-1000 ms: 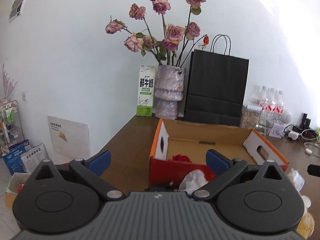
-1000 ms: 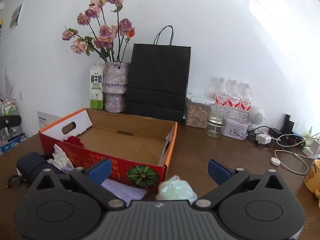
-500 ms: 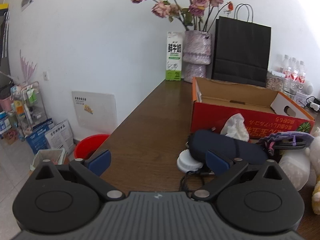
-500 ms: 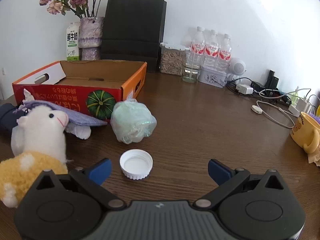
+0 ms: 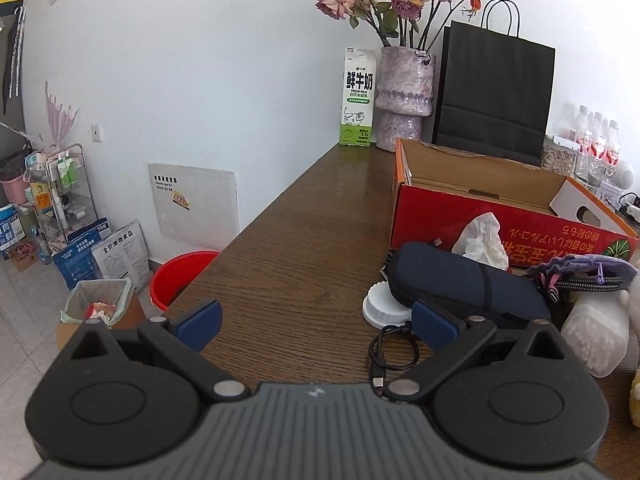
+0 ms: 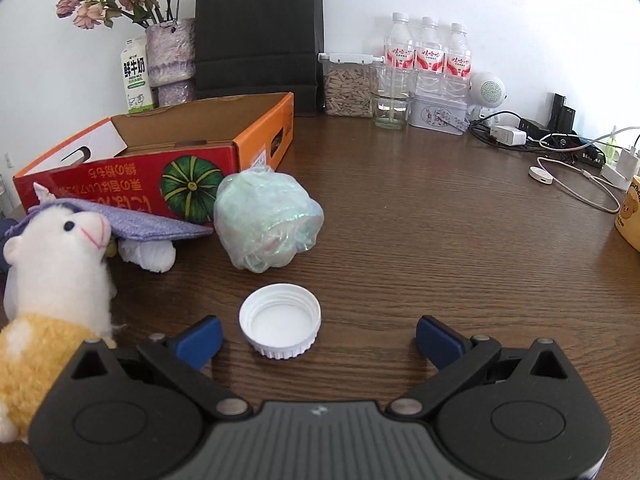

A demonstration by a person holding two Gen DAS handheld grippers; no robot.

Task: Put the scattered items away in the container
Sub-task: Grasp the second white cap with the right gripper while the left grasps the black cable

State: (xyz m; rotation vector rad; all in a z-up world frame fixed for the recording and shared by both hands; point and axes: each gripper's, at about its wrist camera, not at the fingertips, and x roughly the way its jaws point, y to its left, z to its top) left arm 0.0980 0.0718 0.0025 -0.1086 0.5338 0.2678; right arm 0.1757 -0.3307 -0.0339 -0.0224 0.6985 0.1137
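1. The dark wood-grain bench point(image 6: 420, 220) carries everything in front of me.
2. The container, a shallow red and orange cardboard box point(image 6: 168, 176) printed with a green pumpkin, sits open-topped near the back left.
3. A fluffy white and yellow alpaca plush point(image 6: 52, 264) stands just left of my right gripper point(image 6: 318, 334), its head tucked under a purple knitted cloth point(image 6: 148, 226).
4. A long navy soft case point(image 5: 460, 284) lies against the box front, touching a crumpled white tissue point(image 5: 482, 240).
5. A scrunched ball of pale green plastic film point(image 6: 266, 220) rests beside the box corner.
6. A ribbed white plastic lid point(image 6: 280, 320) lies open side up between my right gripper's spread fingers, untouched.
7. My left gripper point(image 5: 316, 322) is spread wide too, holding nothing, next to a coiled black cable point(image 5: 390, 354).
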